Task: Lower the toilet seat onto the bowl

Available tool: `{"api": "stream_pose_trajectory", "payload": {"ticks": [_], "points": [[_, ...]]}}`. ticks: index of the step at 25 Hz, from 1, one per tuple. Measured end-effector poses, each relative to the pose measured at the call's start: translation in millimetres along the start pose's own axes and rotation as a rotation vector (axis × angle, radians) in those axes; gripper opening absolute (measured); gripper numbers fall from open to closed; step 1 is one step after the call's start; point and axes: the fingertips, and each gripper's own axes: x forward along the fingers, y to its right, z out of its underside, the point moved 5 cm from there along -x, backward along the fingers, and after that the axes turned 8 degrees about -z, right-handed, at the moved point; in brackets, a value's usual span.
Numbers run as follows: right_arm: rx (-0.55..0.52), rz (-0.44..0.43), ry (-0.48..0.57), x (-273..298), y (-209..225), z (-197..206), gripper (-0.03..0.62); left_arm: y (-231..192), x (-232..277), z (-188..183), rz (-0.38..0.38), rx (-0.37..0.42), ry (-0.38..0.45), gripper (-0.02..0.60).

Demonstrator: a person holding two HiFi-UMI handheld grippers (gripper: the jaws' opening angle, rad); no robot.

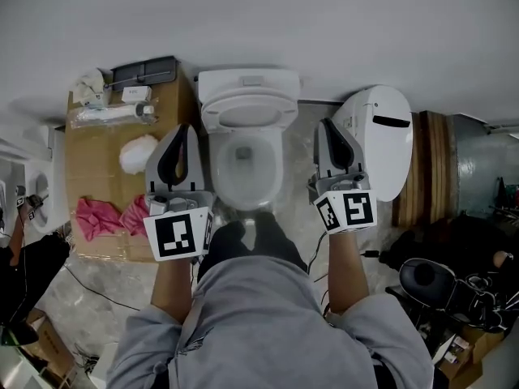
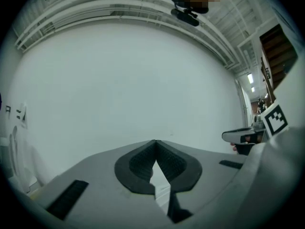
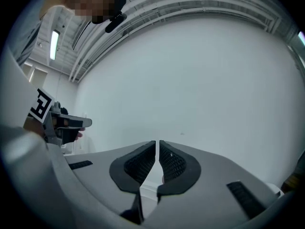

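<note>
A white toilet stands against the wall in the head view. Its seat looks tipped up towards the tank, above the open bowl. My left gripper hangs left of the bowl and my right gripper right of it, both pointing at the wall and touching nothing. In the left gripper view the left gripper is shut and empty, before bare wall. The right gripper view shows the right gripper shut too, with only a hairline slit between its pads.
A cardboard sheet left of the toilet carries a pink cloth, a white fluffy thing and small packages. A white rounded lid-like object stands right of the right gripper. The person's black shoes are before the bowl. Bags and cables lie lower right.
</note>
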Motion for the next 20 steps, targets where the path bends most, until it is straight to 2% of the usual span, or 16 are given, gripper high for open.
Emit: {"api": "stream_pose_trajectory", "payload": {"ticks": [8, 20], "points": [[-0.062, -0.113, -0.095, 39, 24, 43, 0.003, 5, 30, 22, -0.045, -0.003, -0.026, 0.0], [-0.077, -0.255, -0.202, 87, 23, 107, 0.054, 2, 52, 58, -0.09, -0.011, -0.072, 0.0]]}}
